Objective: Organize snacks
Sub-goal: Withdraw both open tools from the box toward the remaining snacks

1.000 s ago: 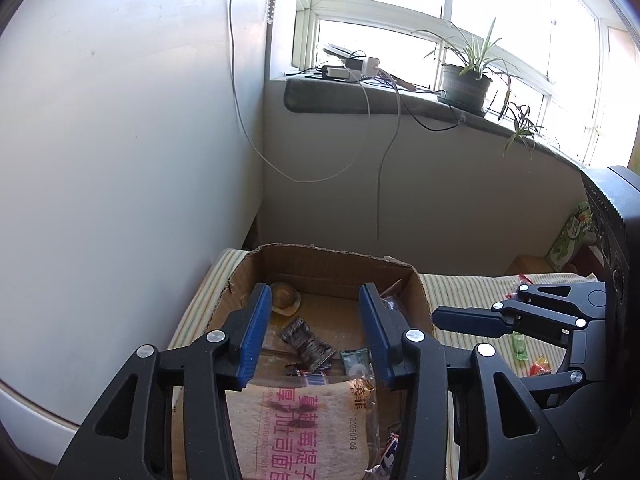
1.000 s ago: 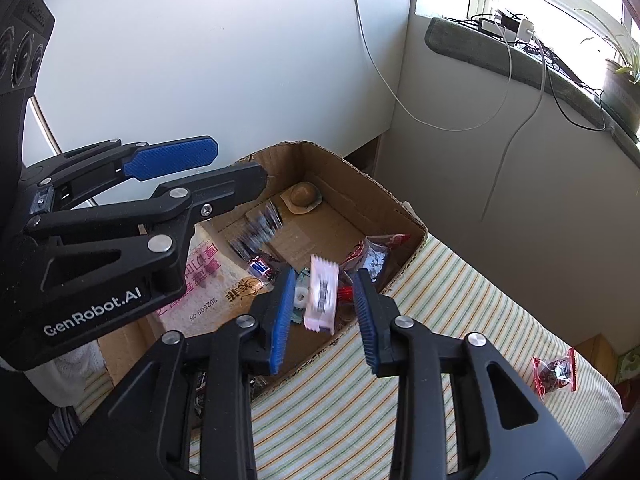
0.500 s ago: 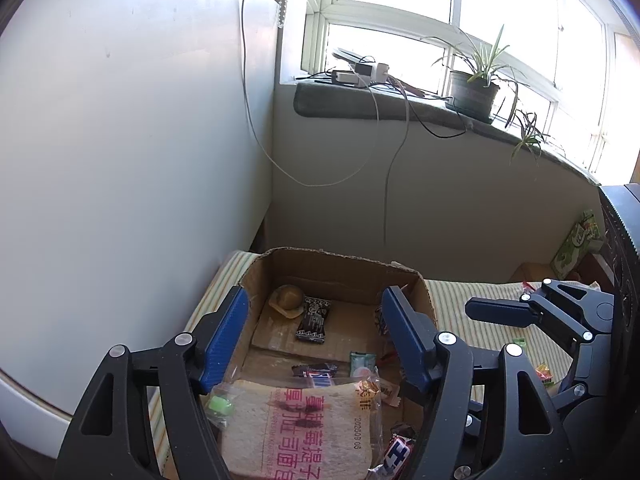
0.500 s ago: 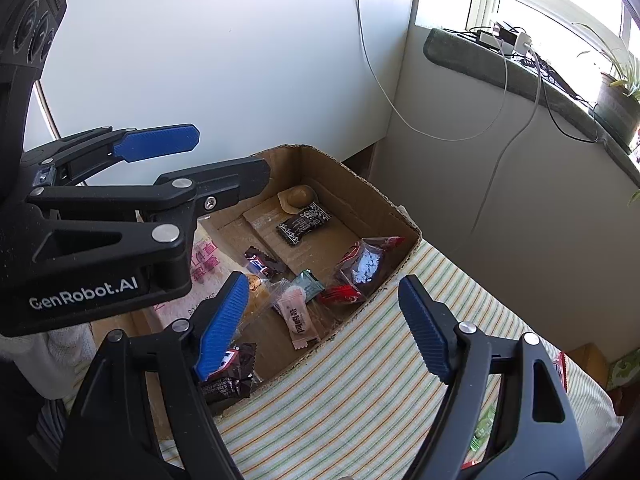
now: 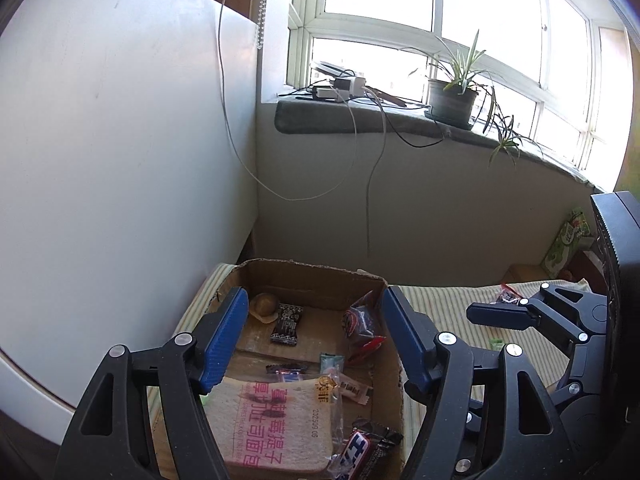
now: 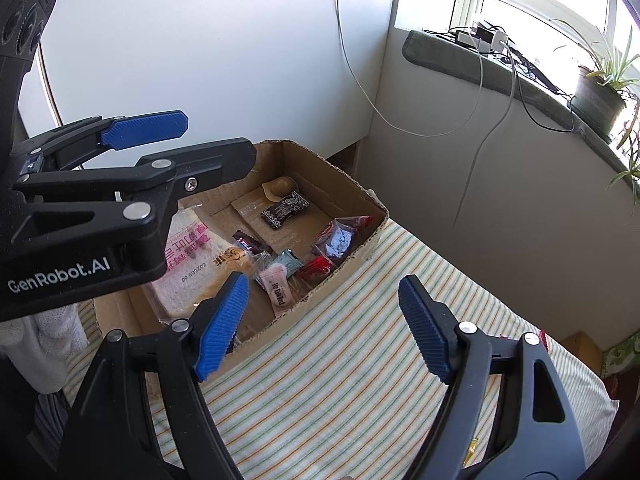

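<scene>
Left gripper point(image 5: 312, 336) and right gripper point(image 6: 322, 326) are held with jaws spread wide, nothing between them. Wrapped snacks are contained in the cardboard box point(image 6: 344, 184).

"GenRobot.AI" stands on the left gripper point(image 6: 144, 152); "202509 05" on the bread bag point(image 5: 276, 420).

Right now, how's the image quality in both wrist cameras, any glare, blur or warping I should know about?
Left wrist view: the bright window is blown out white, and the fisheye bends its frame; the brown cardboard box is sharp but dimmer. Right wrist view: no motion blur, print on the sliced bread packet is legible, sunlight evenly lights the striped cloth, corners vignetted black.
</scene>
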A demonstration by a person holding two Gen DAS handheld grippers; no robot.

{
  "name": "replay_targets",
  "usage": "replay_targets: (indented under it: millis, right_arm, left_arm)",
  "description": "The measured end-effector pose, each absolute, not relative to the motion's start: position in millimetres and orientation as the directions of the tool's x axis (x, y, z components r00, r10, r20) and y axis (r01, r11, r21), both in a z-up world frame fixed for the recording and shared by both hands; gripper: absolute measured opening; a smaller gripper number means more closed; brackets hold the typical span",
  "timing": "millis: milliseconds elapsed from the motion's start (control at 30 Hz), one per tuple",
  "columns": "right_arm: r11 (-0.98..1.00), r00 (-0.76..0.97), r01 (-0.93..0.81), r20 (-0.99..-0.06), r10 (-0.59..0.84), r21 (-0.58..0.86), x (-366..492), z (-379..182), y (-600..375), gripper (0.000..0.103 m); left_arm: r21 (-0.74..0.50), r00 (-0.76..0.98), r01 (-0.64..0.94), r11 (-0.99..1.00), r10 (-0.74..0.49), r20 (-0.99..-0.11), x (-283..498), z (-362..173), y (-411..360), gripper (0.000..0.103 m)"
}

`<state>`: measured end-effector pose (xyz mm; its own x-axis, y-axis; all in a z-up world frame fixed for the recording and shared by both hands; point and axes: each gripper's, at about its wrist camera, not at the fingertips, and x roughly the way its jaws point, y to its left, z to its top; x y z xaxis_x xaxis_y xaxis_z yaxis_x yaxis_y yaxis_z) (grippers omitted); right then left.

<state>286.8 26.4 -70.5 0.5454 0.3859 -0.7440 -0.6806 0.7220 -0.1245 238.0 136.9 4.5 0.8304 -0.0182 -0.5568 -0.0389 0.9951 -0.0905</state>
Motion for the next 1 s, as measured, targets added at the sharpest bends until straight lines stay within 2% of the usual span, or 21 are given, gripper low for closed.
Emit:
replay_targets:
  millis: [300, 667, 800, 1000]
  right_arm:
    - [0.754, 0.570, -0.646, -0.733, 0.371, -0.120, 276.3, -62.4, -12.6, 0.080]
    - [0.830, 0.596, -0.549, -0.741, 0.309, -0.095, 271.7, -61.4, -87.5, 0.080]
    - [0.846, 0.596, -0.523, -0.753, 0.278, -0.102, 271.7, -70.0, -112.1, 0.080]
    - [0.857, 0.576, -0.508, -0.773, 0.266, -0.083, 268.8, -87.8, -142.3, 0.080]
  left_arm:
    - [-0.073, 0.847, 0.016, 0.997, -0.052, -0.530, 228.7, 10.4, 105.7, 0.069]
    - [-0.101, 0.805, 0.132, 0.986, -0.167, -0.569, 228.3, -6.7, 55.9, 0.069]
    - [-0.095, 0.780, 0.174, 0.980, -0.196, -0.594, 230.0, -14.8, 35.7, 0.064]
    - [-0.110, 0.743, 0.207, 0.972, -0.230, -0.629, 235.2, -28.0, 16.3, 0.063]
